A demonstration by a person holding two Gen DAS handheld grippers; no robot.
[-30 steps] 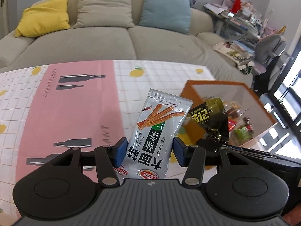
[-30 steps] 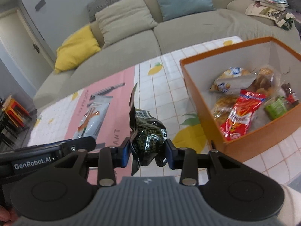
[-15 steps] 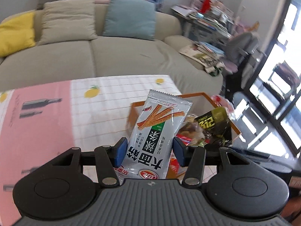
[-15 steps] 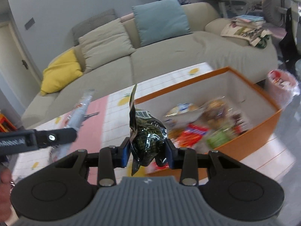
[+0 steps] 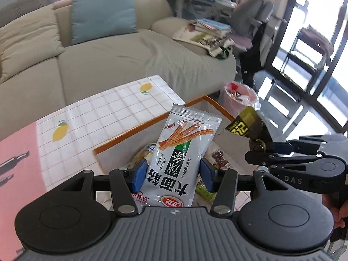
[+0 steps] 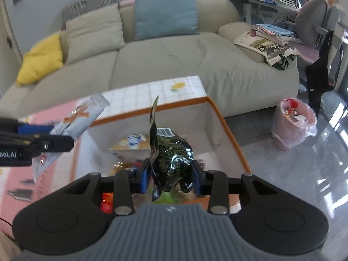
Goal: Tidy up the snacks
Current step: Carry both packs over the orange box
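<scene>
A: How do the snacks look at this moment?

B: The left tool (image 5: pixel 171 175) is closed on a long silver packet (image 5: pixel 182 152). The packet stands upright between the blue pads, and it shows orange sticks, a green label and big black characters. The right tool (image 6: pixel 170 175) is clamped on a small dark green pouch (image 6: pixel 171 158), shiny and puffed, with a barcode near its top and a thin sealed flap that points up.

A: Where are they?

B: Both are in the air over the orange box (image 6: pixel 228 130), which stands on the counter (image 5: pixel 104 108) with its checked cloth and lemon prints. Neither one touches the box.

A: What does one view give that the other does not?

B: The right wrist view looks deep into the box: white inner walls, a yellow and white bag (image 6: pixel 130 143) at the back wall, something red (image 6: pixel 107 202) low under the tool. It also shows the yellow cushion (image 6: pixel 41 61) on the sofa (image 6: pixel 195 65) and the whole pink waste bag (image 6: pixel 293 124) on the floor. In the left wrist view the silver packet hides most of the inside of the box, but there the gold print on the pouch's flap (image 5: pixel 245 126) is readable, and a little of the person's hand (image 5: pixel 339 208) shows behind the right tool.
</scene>
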